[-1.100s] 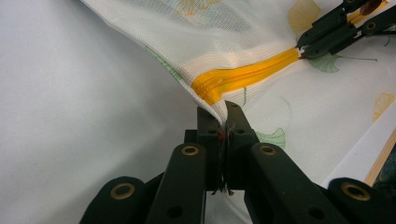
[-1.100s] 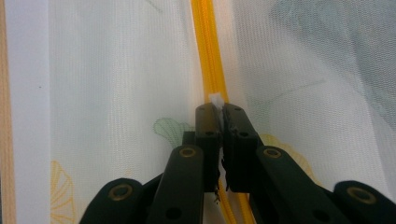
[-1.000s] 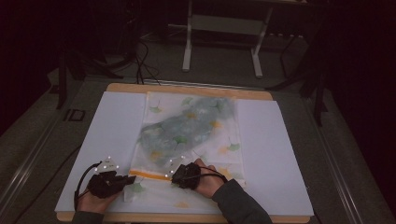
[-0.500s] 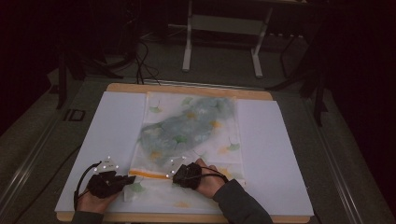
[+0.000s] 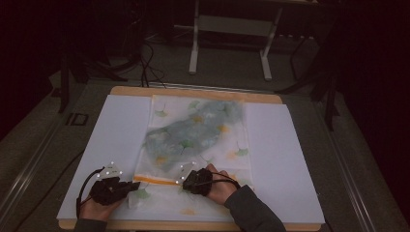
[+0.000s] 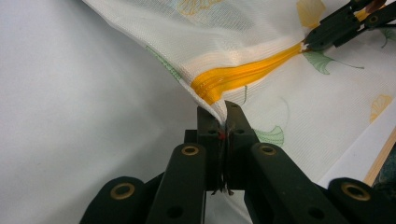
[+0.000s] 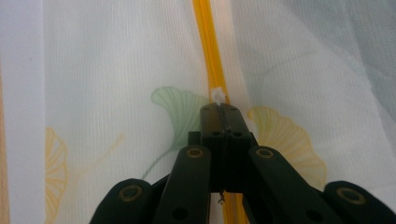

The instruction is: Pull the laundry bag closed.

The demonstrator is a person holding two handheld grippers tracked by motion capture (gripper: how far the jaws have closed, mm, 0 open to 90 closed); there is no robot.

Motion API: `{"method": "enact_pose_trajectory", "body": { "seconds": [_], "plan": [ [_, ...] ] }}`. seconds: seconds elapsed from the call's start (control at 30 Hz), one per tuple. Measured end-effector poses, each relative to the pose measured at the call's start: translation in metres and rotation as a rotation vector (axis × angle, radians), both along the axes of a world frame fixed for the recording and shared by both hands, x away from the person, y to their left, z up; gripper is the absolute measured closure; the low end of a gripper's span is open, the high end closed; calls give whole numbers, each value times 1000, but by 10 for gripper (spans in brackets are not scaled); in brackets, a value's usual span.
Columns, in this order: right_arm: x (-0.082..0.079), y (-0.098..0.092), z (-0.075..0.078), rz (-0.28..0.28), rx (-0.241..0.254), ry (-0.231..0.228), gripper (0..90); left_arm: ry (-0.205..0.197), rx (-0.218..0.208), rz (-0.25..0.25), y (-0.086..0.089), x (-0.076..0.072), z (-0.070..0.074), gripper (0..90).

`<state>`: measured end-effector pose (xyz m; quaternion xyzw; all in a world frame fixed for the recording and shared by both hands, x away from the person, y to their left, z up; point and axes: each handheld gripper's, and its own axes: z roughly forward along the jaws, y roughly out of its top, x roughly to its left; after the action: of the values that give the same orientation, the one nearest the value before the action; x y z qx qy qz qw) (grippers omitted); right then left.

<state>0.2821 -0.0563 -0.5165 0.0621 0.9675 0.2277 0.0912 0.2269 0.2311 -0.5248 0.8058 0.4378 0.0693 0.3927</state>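
Observation:
A white mesh bag [image 5: 227, 145] printed with ginkgo leaves lies flat on the table, with a grey-blue garment [image 5: 193, 130] inside it. An orange zipper [image 5: 154, 180] runs across its near end. My left gripper [image 5: 137, 184] is shut on the bag's mesh corner [image 6: 212, 105] just past the zipper's end [image 6: 243, 74], lifting it slightly; in its own view the jaws [image 6: 223, 112] meet on the fabric. My right gripper [image 5: 186, 180] is shut on the white zipper pull [image 7: 217, 95] over the orange zipper [image 7: 208, 42]. It also appears far off in the left gripper view [image 6: 310, 44].
A white sheet [image 5: 290, 159] covers the wooden table [image 5: 193, 92], whose edge shows at front and back. A metal stand [image 5: 232, 29] and cables are on the dark floor beyond the table. Both hands rest near the table's front edge.

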Motion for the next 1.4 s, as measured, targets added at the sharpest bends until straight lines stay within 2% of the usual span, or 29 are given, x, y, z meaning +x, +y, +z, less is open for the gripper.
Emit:
{"method": "enact_pose_trajectory", "body": {
  "seconds": [1.4],
  "plan": [
    [-2, -38, 1, -33, -14, 2, 900, -3, -4, 10, 3, 0, 0, 878]
  ]
}}
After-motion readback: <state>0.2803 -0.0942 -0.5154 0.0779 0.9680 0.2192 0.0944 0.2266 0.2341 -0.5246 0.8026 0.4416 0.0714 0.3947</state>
